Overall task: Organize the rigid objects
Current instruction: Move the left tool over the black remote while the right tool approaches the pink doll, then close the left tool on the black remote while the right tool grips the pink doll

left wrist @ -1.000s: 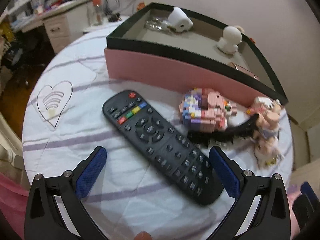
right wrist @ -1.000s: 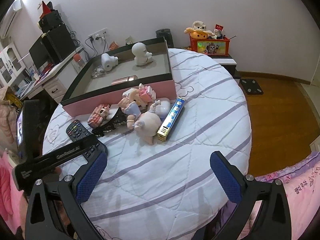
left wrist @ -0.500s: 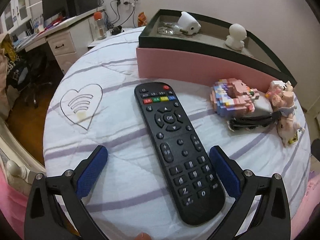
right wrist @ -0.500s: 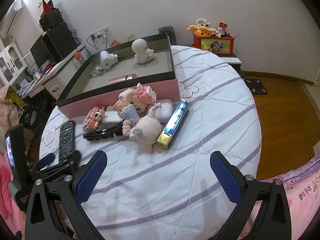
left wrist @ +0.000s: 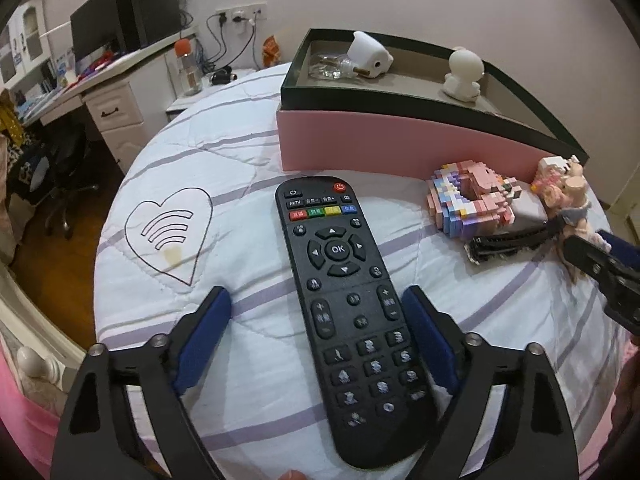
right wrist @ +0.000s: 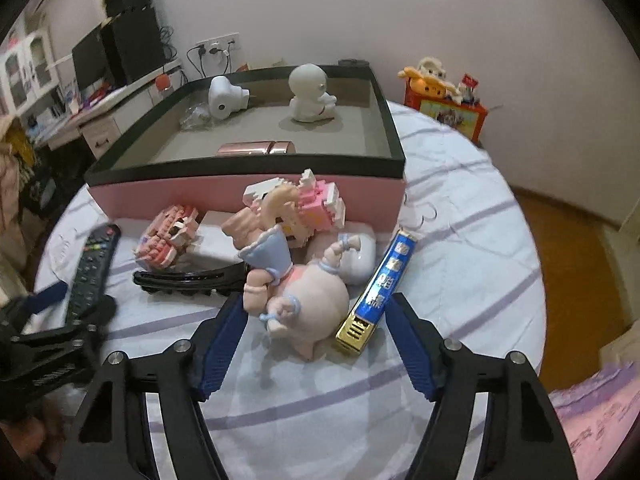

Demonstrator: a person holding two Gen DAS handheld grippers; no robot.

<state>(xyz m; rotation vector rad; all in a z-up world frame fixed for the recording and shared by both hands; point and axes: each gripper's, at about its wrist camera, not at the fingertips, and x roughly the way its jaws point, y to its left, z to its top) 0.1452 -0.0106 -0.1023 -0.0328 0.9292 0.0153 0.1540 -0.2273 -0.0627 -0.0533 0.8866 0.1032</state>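
Note:
A black remote (left wrist: 352,308) lies on the white striped bedspread. My left gripper (left wrist: 316,312) is open, its blue fingers on either side of the remote's lower half, the right pad close to its edge. My right gripper (right wrist: 316,316) is open around a pink pig figure (right wrist: 316,300), with a blue and gold box (right wrist: 380,280) by its right finger. A pink-sided tray with a black rim (right wrist: 248,172) stands behind, holding two white figures and a rose-gold case. The remote also shows in the right wrist view (right wrist: 94,264).
Pink block toys (left wrist: 472,200) (right wrist: 316,204), a black hair clip (right wrist: 188,278) and a doll (right wrist: 272,248) lie in front of the tray. A desk with a monitor (left wrist: 104,28) stands to the left. A toy box (right wrist: 444,104) stands at the back right.
Both grippers have moved forward and lower. The left one now straddles the remote and has narrowed. The right one has closed in on the pig figure.

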